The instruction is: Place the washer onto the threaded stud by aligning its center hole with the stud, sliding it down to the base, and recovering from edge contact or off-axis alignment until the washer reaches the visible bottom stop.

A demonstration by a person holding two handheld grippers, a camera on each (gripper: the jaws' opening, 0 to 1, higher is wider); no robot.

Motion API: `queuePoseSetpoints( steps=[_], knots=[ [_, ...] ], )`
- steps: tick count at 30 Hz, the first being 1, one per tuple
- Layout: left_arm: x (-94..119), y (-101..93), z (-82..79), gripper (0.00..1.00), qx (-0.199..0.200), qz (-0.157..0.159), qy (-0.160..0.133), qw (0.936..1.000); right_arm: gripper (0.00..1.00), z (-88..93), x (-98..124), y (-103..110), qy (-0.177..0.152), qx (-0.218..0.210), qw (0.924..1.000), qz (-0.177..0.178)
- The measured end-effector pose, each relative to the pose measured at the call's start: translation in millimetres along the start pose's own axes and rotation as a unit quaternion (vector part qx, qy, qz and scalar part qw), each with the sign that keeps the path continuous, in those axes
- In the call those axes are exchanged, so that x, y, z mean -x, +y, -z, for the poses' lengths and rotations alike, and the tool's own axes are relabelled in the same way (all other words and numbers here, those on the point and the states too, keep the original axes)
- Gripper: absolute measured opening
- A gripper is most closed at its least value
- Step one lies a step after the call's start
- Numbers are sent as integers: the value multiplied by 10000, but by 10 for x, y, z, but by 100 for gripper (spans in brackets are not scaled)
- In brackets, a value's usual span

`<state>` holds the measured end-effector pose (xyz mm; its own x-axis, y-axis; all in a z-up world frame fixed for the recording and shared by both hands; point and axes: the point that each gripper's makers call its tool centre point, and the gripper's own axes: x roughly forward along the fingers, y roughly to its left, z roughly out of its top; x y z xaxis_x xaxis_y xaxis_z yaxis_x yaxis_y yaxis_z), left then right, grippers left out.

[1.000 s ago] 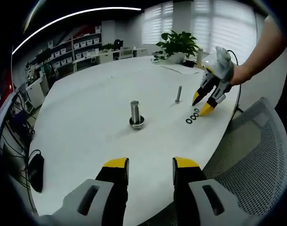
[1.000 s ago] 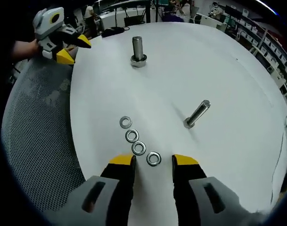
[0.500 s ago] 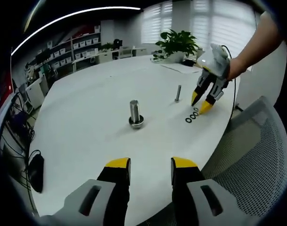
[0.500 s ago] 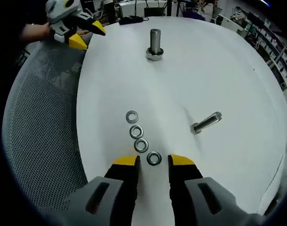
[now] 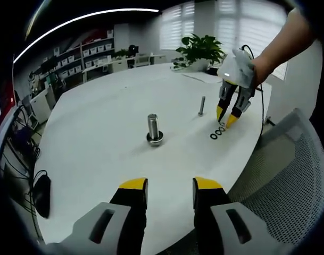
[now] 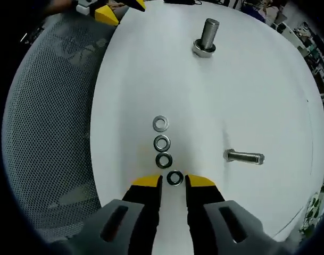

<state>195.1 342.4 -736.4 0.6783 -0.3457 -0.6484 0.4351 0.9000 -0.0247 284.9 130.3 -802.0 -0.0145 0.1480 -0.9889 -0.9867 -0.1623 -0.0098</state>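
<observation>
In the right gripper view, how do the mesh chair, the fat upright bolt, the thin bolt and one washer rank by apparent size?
1. Mesh chair, by far the largest.
2. Fat bolt and thin bolt: look about alike; the fat one is farther away, so unsure.
3. Washer between the right tool tips, smallest.

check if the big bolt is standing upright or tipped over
Upright. The big bolt stands on its head on the white table with its threaded shank pointing up, seen in both views. No washer sits on it.
</observation>
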Motion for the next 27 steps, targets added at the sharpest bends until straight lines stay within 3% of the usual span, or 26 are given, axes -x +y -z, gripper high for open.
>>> queuePoseSetpoints(
  steps=[14, 27],
  knots=[
    [10, -17, -17, 29, -18, 36, -37, 10000, 15, -23, -1, -6, 558, 247, 9981, 83],
    [20, -15, -18, 29, -3, 36, -60, 10000, 13, -7, 8, -16, 200, -35, 9996, 186]
  ],
)
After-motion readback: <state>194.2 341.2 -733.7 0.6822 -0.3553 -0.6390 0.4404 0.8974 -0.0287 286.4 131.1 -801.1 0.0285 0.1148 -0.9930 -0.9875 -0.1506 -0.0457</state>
